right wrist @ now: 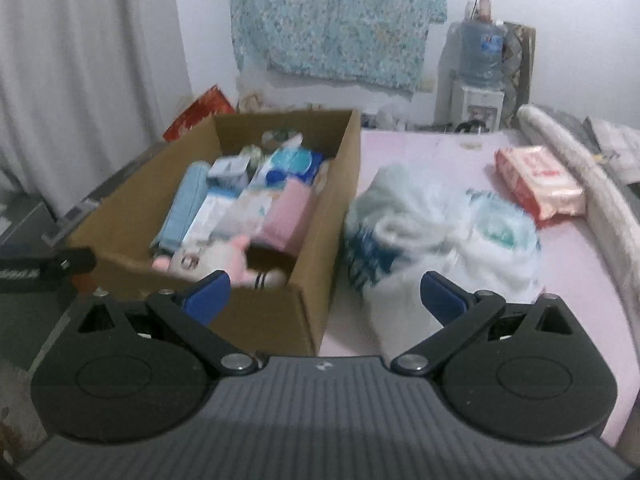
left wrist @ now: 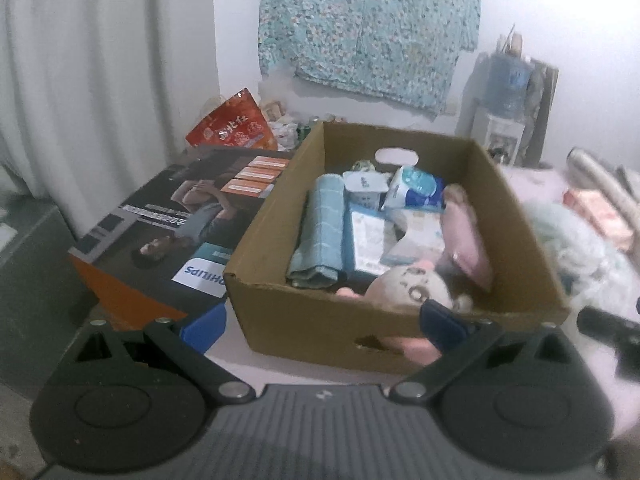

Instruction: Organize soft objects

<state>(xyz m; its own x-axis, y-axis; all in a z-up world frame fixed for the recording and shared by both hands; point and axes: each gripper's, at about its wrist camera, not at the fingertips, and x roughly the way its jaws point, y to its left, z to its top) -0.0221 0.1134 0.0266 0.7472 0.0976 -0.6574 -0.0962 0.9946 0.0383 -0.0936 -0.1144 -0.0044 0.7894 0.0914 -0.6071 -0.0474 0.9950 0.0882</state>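
An open cardboard box (left wrist: pixel 516 240) (right wrist: pixel 344 184) stands on the pink surface. Inside lie a rolled blue towel (left wrist: pixel 324 228) (right wrist: pixel 184 208), a pink cloth (left wrist: pixel 468 236) (right wrist: pixel 288 216), tissue packs (left wrist: pixel 416 188) and a pale plush toy (left wrist: pixel 404 284) (right wrist: pixel 208 260) against the near wall. My left gripper (left wrist: pixel 324 324) is open and empty just in front of the box. Right of the box sits a fluffy white and teal pile (right wrist: pixel 440 232) (left wrist: pixel 572 248), with a red tissue pack (right wrist: pixel 536 180) beyond it. My right gripper (right wrist: pixel 326 296) hangs open and empty, its span reaching from the box's near corner to the pile.
A dark Philips carton (left wrist: pixel 168 236) lies left of the box, a red snack bag (left wrist: pixel 236 124) behind it. A water dispenser (right wrist: pixel 480 64) stands at the back wall under a floral cloth (right wrist: pixel 336 20). A rolled mat (right wrist: pixel 580 168) lines the right edge. White curtain (right wrist: pixel 80 60) on the left.
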